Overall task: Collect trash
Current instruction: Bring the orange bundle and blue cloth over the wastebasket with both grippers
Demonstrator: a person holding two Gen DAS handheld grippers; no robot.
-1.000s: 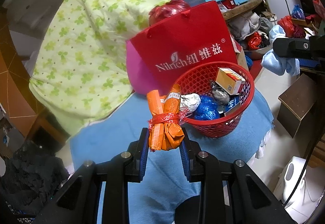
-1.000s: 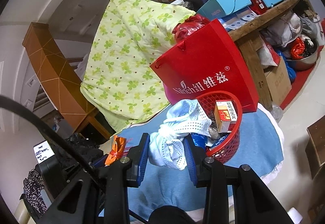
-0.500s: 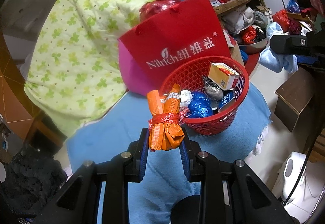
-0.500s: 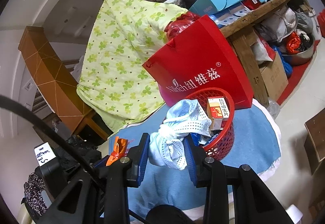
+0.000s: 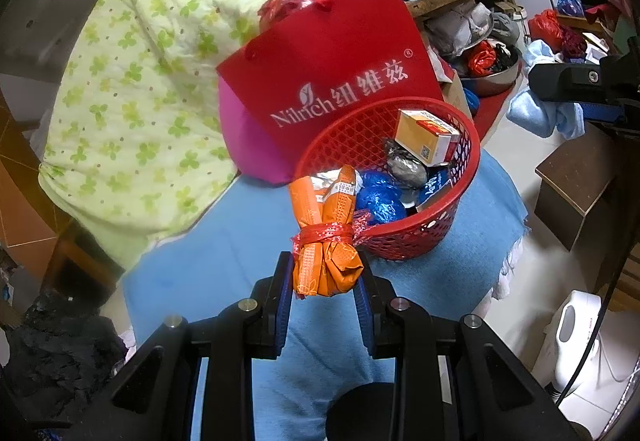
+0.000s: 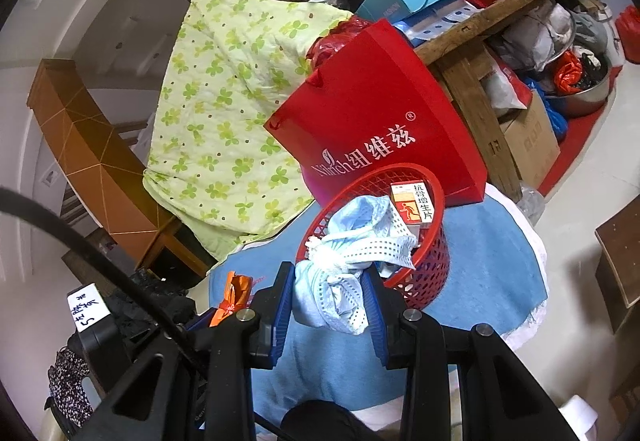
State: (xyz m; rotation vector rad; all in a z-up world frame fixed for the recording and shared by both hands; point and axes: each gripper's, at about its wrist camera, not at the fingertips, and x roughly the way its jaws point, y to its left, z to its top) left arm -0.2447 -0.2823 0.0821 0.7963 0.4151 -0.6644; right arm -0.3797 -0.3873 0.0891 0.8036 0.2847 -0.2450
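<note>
A red mesh basket (image 5: 460, 197) stands on a blue cloth and holds a yellow box (image 5: 426, 135), blue foil and a grey wad. My left gripper (image 5: 324, 277) is shut on an orange wrapper bundle (image 5: 326, 237) tied with red string, held just in front of the basket's near rim. In the right wrist view my right gripper (image 6: 330, 295) is shut on a pale blue mesh rag (image 6: 352, 257), whose top overlaps the basket (image 6: 432, 269) rim. The orange bundle (image 6: 236, 293) shows at the left there; the rag (image 5: 544, 113) shows at the far right of the left wrist view.
A red paper bag (image 5: 332, 81) stands right behind the basket, with a green-patterned quilt (image 5: 136, 101) to its left. A wooden shelf (image 6: 492, 25) loaded with boxes rises behind. A brown stool (image 5: 576, 181) and a white jug (image 5: 576, 337) stand on the floor at the right.
Both grippers, still holding their items, have come a little nearer to the basket and lower; the basket now looks larger and closer in both views.
</note>
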